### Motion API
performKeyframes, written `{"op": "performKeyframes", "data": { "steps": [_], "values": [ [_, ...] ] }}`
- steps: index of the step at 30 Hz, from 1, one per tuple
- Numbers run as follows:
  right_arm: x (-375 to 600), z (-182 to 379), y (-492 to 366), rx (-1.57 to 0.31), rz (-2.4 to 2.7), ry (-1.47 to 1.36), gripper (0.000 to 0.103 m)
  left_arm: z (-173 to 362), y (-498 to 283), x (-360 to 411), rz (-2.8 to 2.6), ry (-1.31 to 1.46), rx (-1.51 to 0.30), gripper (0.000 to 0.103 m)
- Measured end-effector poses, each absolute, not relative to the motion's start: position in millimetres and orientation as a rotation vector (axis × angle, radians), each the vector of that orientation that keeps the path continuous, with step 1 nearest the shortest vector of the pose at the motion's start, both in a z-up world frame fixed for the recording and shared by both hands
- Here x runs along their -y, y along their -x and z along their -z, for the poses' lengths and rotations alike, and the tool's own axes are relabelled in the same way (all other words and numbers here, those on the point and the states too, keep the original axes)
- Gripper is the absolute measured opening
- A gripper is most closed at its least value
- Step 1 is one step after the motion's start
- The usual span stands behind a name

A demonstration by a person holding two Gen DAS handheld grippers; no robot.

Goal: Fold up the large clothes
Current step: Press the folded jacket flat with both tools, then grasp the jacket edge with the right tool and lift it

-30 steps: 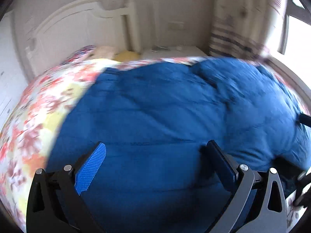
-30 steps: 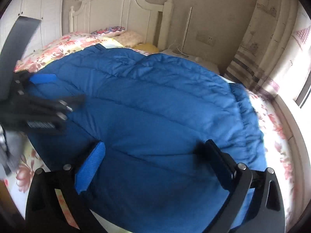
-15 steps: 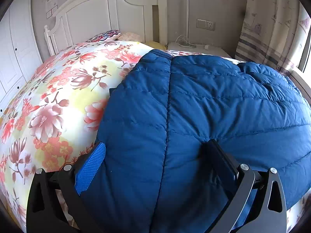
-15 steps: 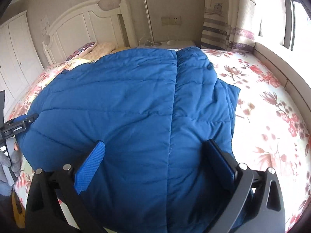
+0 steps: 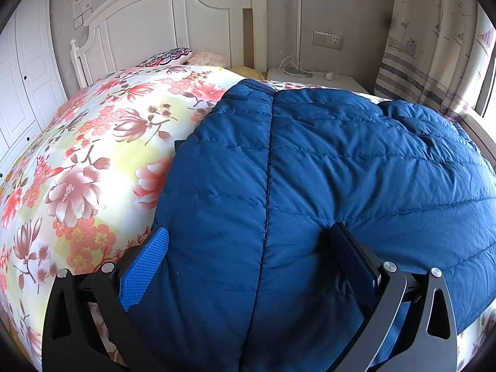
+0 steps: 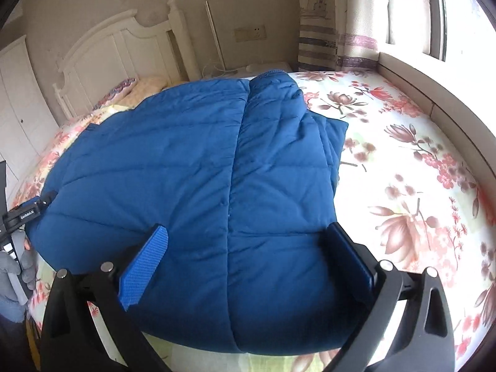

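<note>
A large blue quilted down jacket (image 5: 341, 170) lies spread flat on a bed with a floral sheet (image 5: 77, 170). A seam runs down its middle. My left gripper (image 5: 248, 248) stands open over the jacket's near left edge, with the fabric lying between its wide-apart fingers. In the right wrist view the jacket (image 6: 186, 170) fills the centre. My right gripper (image 6: 246, 248) is open over the near right edge, its right finger at the jacket's side border. The left gripper (image 6: 28, 214) also shows at the far left there, held by a gloved hand (image 6: 12, 266).
A white headboard (image 5: 161, 21) and pillows (image 5: 173, 55) stand at the far end. Beside them is a nightstand (image 5: 313, 77) with a thin lamp pole and cables. A curtain (image 5: 434, 46) and window ledge (image 6: 434, 93) run along the right. White wardrobe doors (image 5: 21, 77) are on the left.
The left wrist view has swung left, showing more floral sheet, and the right wrist view has swung right. The jacket now lies flatter. Both grippers have stayed open.
</note>
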State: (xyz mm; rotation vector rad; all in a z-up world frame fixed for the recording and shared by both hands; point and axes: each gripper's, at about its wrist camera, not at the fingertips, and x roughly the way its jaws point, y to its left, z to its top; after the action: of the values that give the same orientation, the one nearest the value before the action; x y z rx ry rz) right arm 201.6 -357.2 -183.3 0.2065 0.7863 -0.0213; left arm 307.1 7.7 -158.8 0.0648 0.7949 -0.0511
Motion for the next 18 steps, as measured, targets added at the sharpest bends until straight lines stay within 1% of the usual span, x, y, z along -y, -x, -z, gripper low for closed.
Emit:
{"op": "performKeyframes", "data": {
  "steps": [3,5,8,11,14,18],
  "values": [
    [357,170,-201,-0.764,0.090,-0.206,0.100,156,-309,-7,0.042,-0.057,-0.812,0.099],
    [351,153,-209,-0.728,0.045,-0.207,0.100,141,-317,-1,0.033,-0.056,-0.841,0.099],
    [334,132,-224,-0.692,0.032,-0.140,0.100,107,-324,15,0.086,-0.047,-0.774,0.099],
    [326,118,-223,-0.651,-0.068,-0.224,0.100,92,-333,38,0.134,-0.085,-0.753,0.099],
    [327,122,-195,-0.674,-0.145,-0.346,0.100,97,-346,64,0.161,-0.171,-0.756,0.099],
    [330,149,-121,-0.746,-0.194,-0.498,0.100,114,-375,85,0.145,-0.282,-0.773,0.099]
  ]
}}
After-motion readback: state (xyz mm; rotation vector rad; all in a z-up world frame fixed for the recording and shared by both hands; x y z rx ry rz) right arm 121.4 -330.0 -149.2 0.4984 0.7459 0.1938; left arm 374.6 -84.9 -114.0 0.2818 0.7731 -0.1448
